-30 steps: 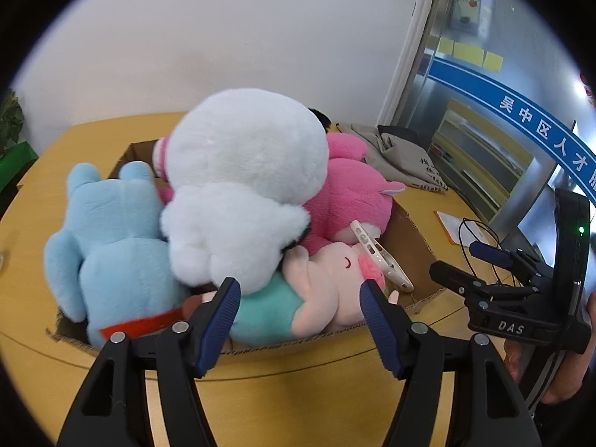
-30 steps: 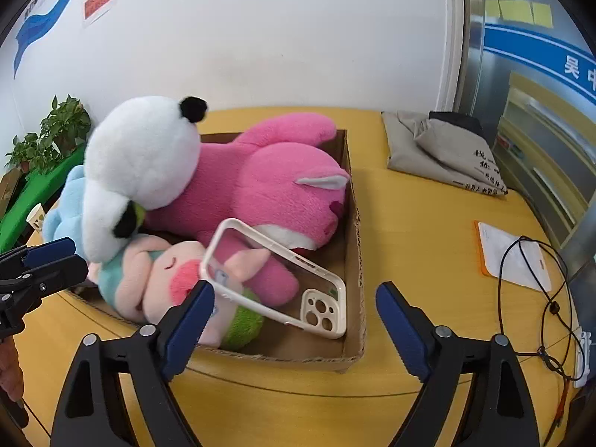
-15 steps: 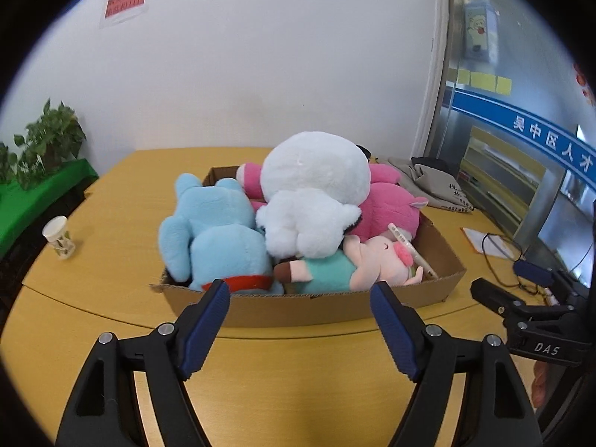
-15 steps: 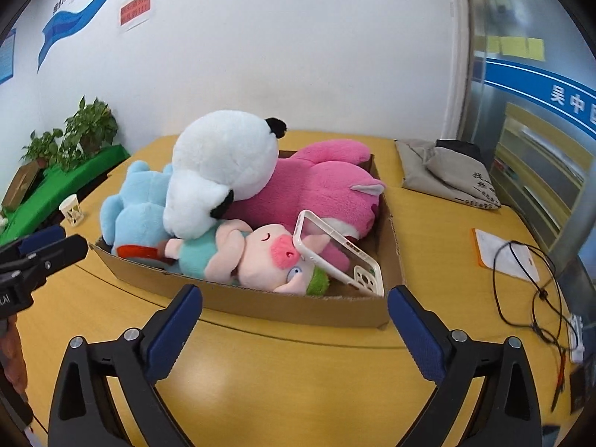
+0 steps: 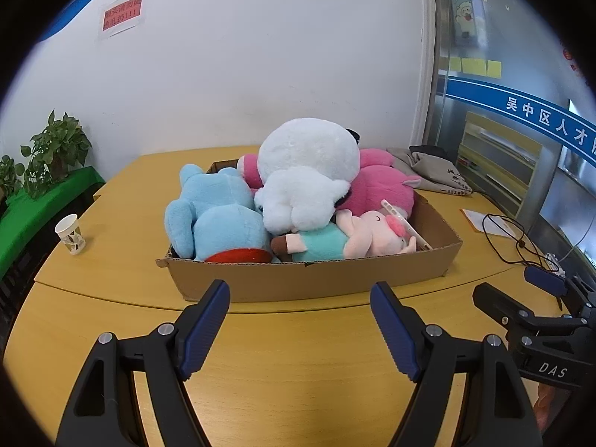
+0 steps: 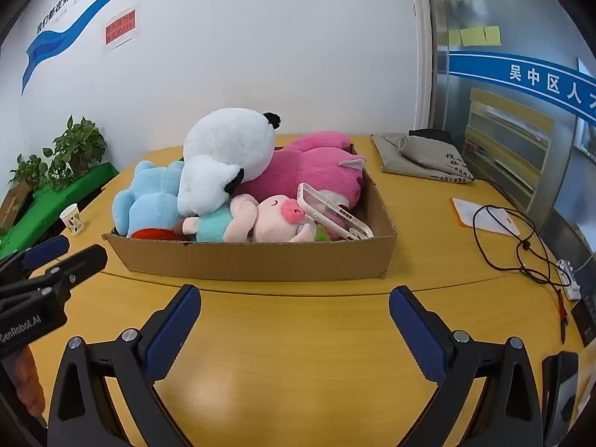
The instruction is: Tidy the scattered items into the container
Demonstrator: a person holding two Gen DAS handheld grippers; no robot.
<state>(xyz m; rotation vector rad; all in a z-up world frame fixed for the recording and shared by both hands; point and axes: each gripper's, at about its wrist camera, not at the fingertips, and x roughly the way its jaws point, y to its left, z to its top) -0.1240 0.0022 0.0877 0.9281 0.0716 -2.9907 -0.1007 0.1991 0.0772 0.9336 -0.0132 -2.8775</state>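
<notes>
The left tongs (image 5: 300,326) stood spread with nothing between the pads, over bare worktop (image 5: 298,372); the right tongs (image 6: 294,331) stood spread too, also with nothing between them; each showed at the edge of the other's view, the right at 4 o'clock, the left at 9. At 12 o'clock of both lay the box (image 5: 309,279), well apart from the pads; in it the blue plush (image 5: 219,216) filled the left end, the white plush (image 5: 309,171) lay on top in the middle, the pink plush (image 6: 316,167) behind it, the pig (image 6: 268,219) along the near wall; the phone case (image 6: 331,212) leaned tilted on the pig and the pink plush. At 10 o'clock stood a cup (image 5: 70,234) and plants (image 5: 56,152); at 1 o'clock a grey bag (image 6: 424,160); at 3 o'clock a cable (image 6: 514,238) over paper (image 6: 480,216).
</notes>
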